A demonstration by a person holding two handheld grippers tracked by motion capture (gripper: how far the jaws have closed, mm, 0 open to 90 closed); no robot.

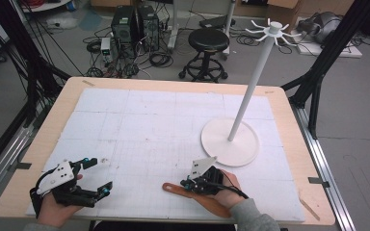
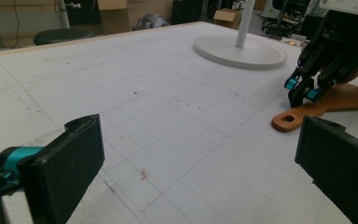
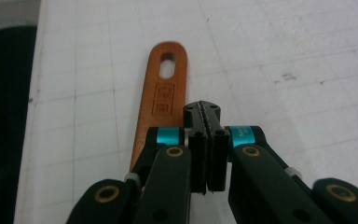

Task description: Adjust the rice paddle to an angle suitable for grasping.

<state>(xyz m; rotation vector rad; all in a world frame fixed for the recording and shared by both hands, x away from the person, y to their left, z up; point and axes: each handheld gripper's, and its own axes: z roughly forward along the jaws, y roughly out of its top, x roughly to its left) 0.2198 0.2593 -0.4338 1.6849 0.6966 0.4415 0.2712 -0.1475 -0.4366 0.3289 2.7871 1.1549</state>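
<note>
At the near edge of the counter (image 1: 289,115), the right tool (image 1: 187,184) lies low over a wooden spatula (image 1: 173,188), its jaws pressed flat together with nothing between them. In the right gripper view the closed tips sit just beside the handle's right edge, over the white gridded mat (image 3: 284,56), and the spatula (image 3: 163,100) runs away from them with its hanging hole at the far end. The wide end lies under the person's right hand (image 1: 229,190), close to the counter's front edge. To the left, the left tool (image 1: 99,175) rests in the left hand (image 1: 53,211) with its jaws spread wide and empty, pointing across the mat toward the right tool; the spatula's handle end (image 2: 289,120) lies well apart from it. Farther back on the right stands a white rack (image 1: 255,86) on a round base, with short hooks ringing its top. Beyond the counter are a black stool (image 1: 207,43) and computer towers (image 1: 135,21) amid floor cables.
</note>
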